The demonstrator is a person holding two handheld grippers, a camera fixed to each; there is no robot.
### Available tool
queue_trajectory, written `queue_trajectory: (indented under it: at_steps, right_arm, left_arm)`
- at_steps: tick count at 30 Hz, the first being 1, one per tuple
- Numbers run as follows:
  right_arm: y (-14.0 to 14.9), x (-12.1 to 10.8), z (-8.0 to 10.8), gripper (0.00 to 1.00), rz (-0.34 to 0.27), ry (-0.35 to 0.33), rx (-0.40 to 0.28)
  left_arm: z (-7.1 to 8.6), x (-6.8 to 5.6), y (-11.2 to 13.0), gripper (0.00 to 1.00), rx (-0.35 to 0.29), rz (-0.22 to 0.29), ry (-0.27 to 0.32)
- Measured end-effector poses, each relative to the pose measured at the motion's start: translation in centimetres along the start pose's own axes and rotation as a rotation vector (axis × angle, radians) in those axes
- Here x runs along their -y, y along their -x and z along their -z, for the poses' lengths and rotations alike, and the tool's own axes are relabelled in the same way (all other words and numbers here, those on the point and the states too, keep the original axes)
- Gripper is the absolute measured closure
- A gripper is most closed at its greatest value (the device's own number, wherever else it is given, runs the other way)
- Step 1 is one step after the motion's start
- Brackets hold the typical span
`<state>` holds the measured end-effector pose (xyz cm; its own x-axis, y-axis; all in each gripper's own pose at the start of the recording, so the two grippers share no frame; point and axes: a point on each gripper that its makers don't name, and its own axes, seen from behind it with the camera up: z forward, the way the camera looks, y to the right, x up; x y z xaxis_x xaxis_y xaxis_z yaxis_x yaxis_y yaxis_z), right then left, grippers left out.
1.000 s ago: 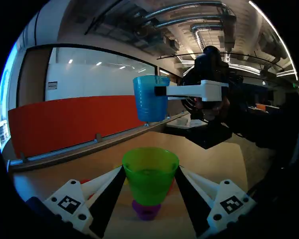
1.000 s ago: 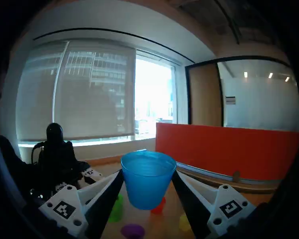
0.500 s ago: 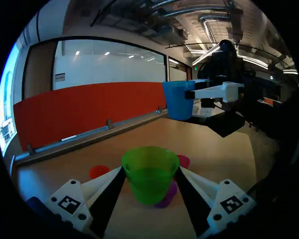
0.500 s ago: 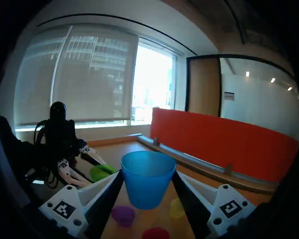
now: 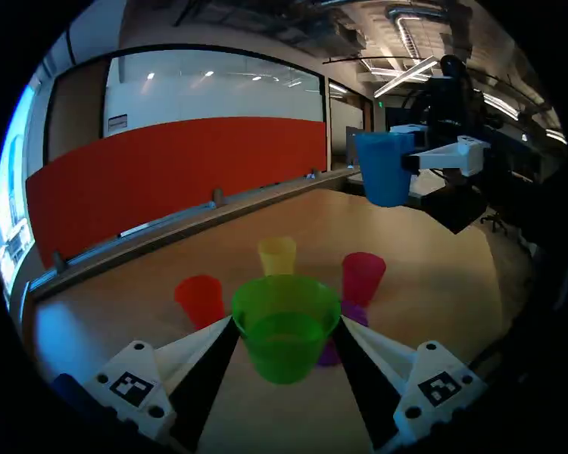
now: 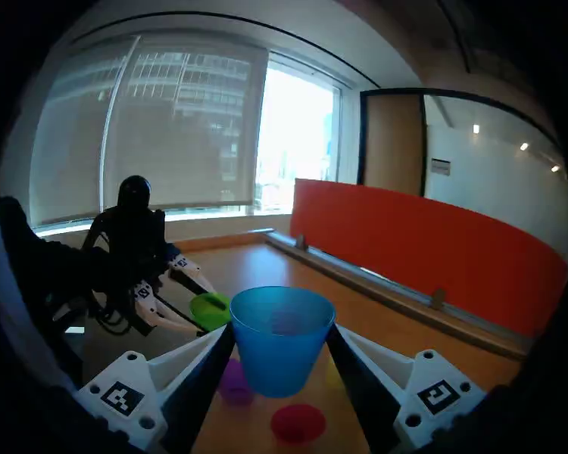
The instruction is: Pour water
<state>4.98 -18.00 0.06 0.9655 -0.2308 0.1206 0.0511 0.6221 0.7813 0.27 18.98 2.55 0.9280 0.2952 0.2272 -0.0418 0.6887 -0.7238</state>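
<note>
left tool (image 5: 285, 324) clamps green cup (image 5: 285, 352) upright, likely as receiver | right tool (image 6: 280, 337) grips blue cup (image 6: 282, 367) level, well apart from green cup, pour not begun

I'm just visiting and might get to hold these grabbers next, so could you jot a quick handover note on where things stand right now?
Left gripper: shut on the green cup, held upright.
Right gripper: shut on the blue cup, upright, well apart from the green one.
On the table: red cup, yellow cup, pink cup, purple cup.
Done: both cups are picked up.
Left: bring them together and pour. Neither cup is tilted yet, and I cannot tell which one holds water.
</note>
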Motion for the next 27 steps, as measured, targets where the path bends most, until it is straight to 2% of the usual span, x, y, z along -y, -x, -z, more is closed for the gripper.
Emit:
queue_trajectory:
  at_steps: [7,15,27]
  right_arm:
    - [1.5,-0.1,0.1,0.11,-0.006,-0.005,0.022]
    - [2.7,-0.3,0.0,0.11,-0.022,-0.012,0.045]
    - [5.7,0.5,-0.1,0.11,-0.025,-0.047,0.098]
  left_arm:
    - [-1.1,0.7,2.2,0.15,0.051,0.013,0.001]
    - [-1.6,0.6,4.4,0.15,0.127,-0.023,0.017]
    - [-2.5,0.5,6.8,0.15,0.229,-0.049,0.049]
